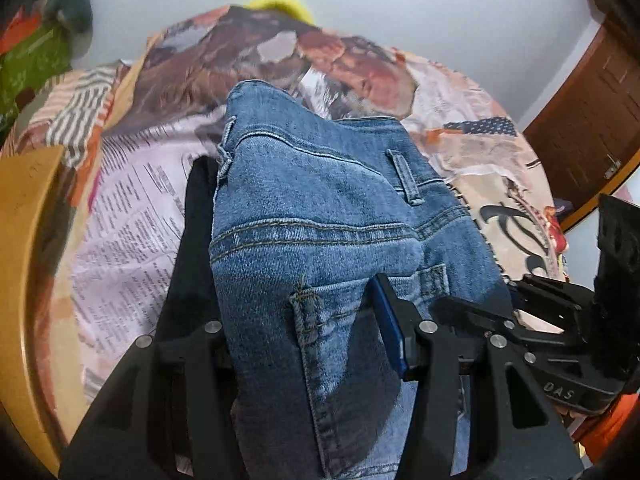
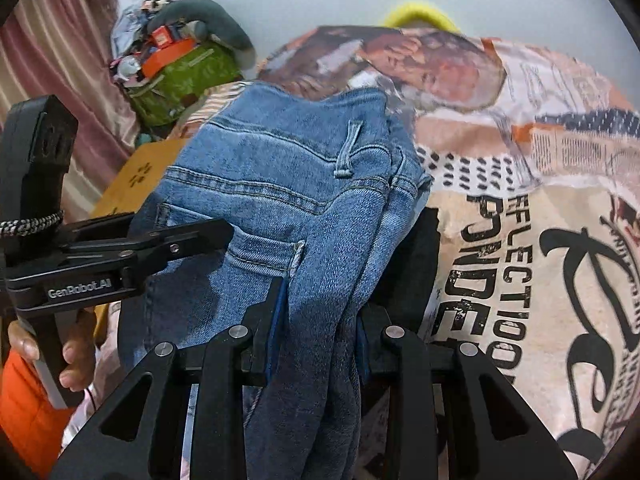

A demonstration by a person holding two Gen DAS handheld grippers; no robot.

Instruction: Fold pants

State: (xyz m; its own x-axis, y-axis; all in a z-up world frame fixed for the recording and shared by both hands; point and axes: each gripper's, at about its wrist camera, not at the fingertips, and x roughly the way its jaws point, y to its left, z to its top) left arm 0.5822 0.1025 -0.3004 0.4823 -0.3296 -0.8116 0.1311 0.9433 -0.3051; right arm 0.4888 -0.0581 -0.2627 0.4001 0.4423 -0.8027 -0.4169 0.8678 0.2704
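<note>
Blue denim pants (image 1: 320, 216), centre frame above the print-covered bed (image 1: 132, 216): soft, thick, fairly heavy, droops where unsupported. Left gripper (image 1: 308, 344) and right gripper (image 2: 320, 332) each clamped on bunched denim; seams and waistband likely offer the firmest hold.

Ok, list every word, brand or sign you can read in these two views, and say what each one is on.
"GenRobot.AI": on the side of the left gripper.
"DAS": on the body of the right gripper.
"FLECTION": large black print on the bedsheet; the first letters are unclear.
A bigger word beside it, roughly "PONDE": partly hidden.
Small newspaper-style print on the bedsheet: too blurred to read.
Jeans: no readable label.
</note>
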